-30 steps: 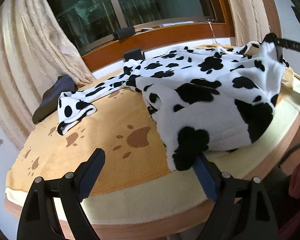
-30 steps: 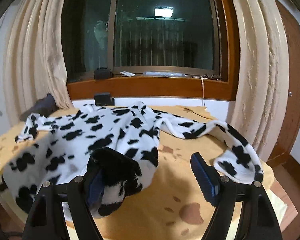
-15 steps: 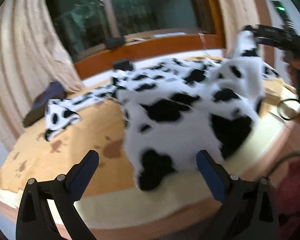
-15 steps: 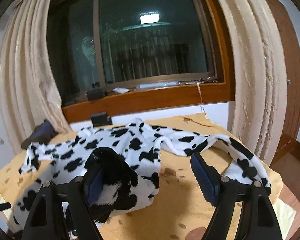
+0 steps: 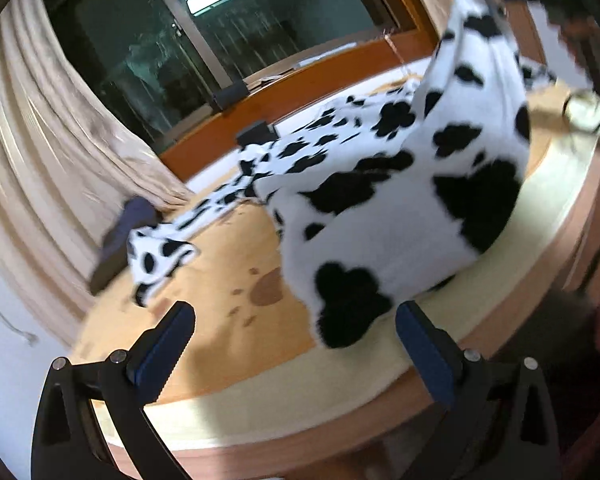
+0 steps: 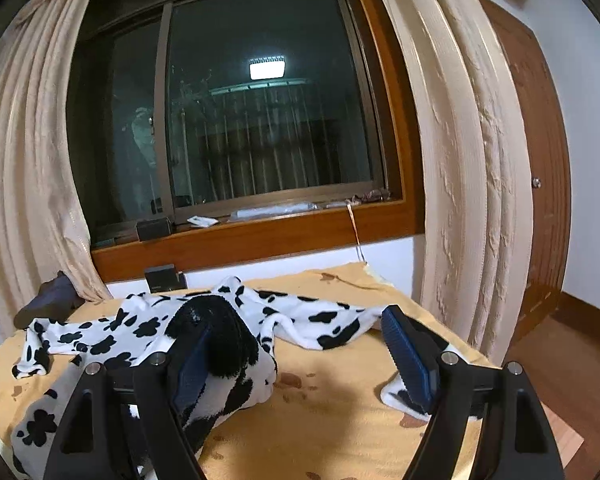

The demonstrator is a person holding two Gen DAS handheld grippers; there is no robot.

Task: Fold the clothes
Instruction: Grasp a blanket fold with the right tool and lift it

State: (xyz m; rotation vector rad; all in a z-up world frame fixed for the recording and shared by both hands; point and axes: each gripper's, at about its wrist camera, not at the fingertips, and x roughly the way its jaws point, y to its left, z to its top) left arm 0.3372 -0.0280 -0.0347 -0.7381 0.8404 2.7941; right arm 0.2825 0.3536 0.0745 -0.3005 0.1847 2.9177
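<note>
A white fleece garment with black cow spots [image 5: 400, 216] lies on a table covered by a yellow blanket with brown paw prints [image 5: 236, 280]. Most of the garment is on the right half of the table, and its body reaches from the front edge toward the back edge under the window [image 6: 260, 100]. One sleeve [image 5: 160, 252] stretches to the left edge and ends near a dark blue object [image 5: 120, 236] that lies by the curtain [image 5: 40, 140].

The left gripper [image 5: 296, 344] is in front of the table's front edge, with its two blue pads wide apart and nothing between them. The lower hem of the garment, with a big black spot, hangs just beyond it.

The right gripper [image 6: 296, 356] is above the right part of the table. A black and white fold of the garment drapes over its left finger [image 6: 192, 364], and in the left wrist view this part of the cloth is lifted high in the upper right. The right finger [image 6: 408, 356] stands apart from the left one, so the jaws look wide, and I cannot tell if they really pinch the cloth. A second sleeve [image 6: 332, 324] lies behind the right finger.
</note>
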